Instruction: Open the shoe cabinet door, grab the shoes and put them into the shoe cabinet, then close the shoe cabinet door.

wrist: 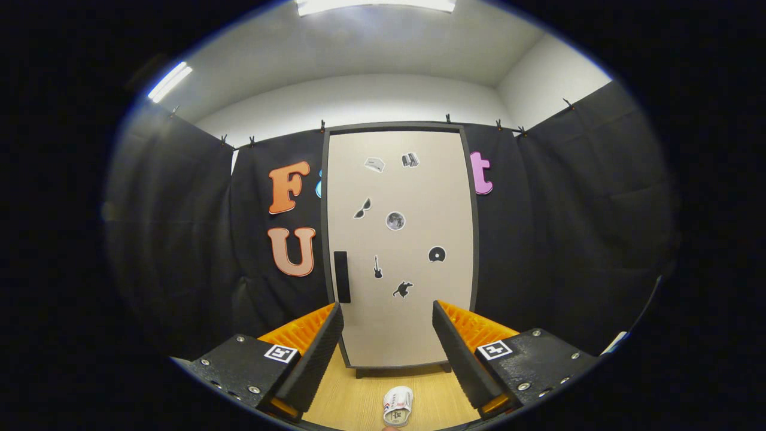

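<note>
The shoe cabinet (400, 239) stands straight ahead, beyond the fingers. Its beige door is shut, framed in dark grey and dotted with several small stickers. A dark vertical handle (342, 276) sits on the door's left side. A small white shoe (398, 406) with red and dark marks lies on the wooden floor (347, 401), low between the two fingers and in front of the cabinet. My gripper (388, 323) is open, held well back from the door, with nothing between its fingers.
Black cloth walls close in the booth on the left, right and behind the cabinet. The cabinet rests on short dark feet on the light wooden floor. White ceiling with strip lights above.
</note>
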The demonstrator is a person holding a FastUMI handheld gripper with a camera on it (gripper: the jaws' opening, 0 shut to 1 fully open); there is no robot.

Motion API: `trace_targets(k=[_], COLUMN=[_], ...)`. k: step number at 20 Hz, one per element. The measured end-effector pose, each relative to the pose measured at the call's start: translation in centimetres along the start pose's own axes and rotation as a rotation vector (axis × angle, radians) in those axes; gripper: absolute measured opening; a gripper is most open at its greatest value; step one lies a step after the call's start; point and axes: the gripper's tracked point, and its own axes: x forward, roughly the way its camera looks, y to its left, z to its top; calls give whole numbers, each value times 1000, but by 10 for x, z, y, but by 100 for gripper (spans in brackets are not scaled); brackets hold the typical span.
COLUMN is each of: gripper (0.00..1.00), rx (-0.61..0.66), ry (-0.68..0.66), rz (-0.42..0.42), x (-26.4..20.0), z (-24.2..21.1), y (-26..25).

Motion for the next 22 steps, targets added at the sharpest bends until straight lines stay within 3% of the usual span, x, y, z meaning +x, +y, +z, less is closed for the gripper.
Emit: trace_targets(k=[5,12,17,22], gripper=[93,94,94,93], rx=[6,30,-6,-10], ry=[-2,6,7,4], rz=[43,115,108,66], x=[32,142,216,262], z=[-5,-25,-42,-52], y=[22,79,111,116])
